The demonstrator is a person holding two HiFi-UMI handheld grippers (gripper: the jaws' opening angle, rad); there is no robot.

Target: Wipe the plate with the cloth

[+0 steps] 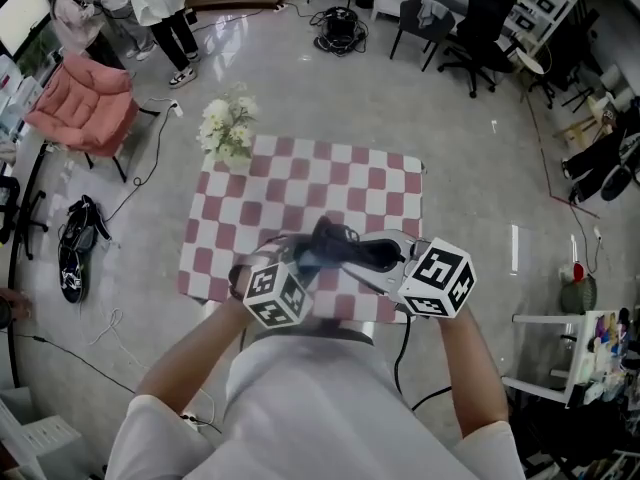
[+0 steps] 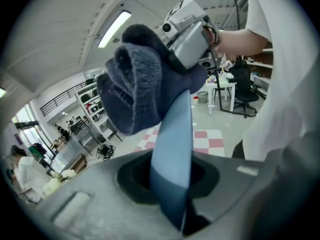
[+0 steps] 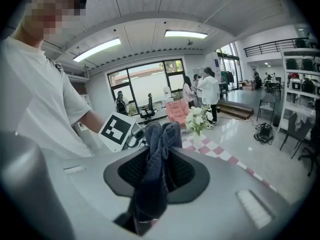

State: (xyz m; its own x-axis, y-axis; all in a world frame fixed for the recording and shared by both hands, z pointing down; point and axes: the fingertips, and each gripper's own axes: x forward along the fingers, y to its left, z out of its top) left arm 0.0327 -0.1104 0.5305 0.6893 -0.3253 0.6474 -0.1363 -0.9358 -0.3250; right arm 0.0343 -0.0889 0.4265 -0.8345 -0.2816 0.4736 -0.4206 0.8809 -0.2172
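A blue plate (image 2: 172, 149) stands edge-on between the jaws of my left gripper (image 2: 172, 184), which is shut on it. In the head view the plate (image 1: 304, 262) shows as a bluish patch just ahead of the left gripper (image 1: 292, 273). My right gripper (image 3: 150, 184) is shut on a dark blue cloth (image 3: 156, 164). The bunched cloth (image 2: 134, 86) rests against the plate's upper part. In the head view the cloth (image 1: 345, 245) lies between the two grippers, held by the right gripper (image 1: 372, 258) above the near edge of the table.
A table with a red-and-white checkered cover (image 1: 330, 183) lies below the grippers. A white flower bunch (image 1: 226, 126) stands at its far left corner. A pink chair (image 1: 85, 103) and cables are on the floor to the left, and office chairs (image 1: 470, 23) are farther back.
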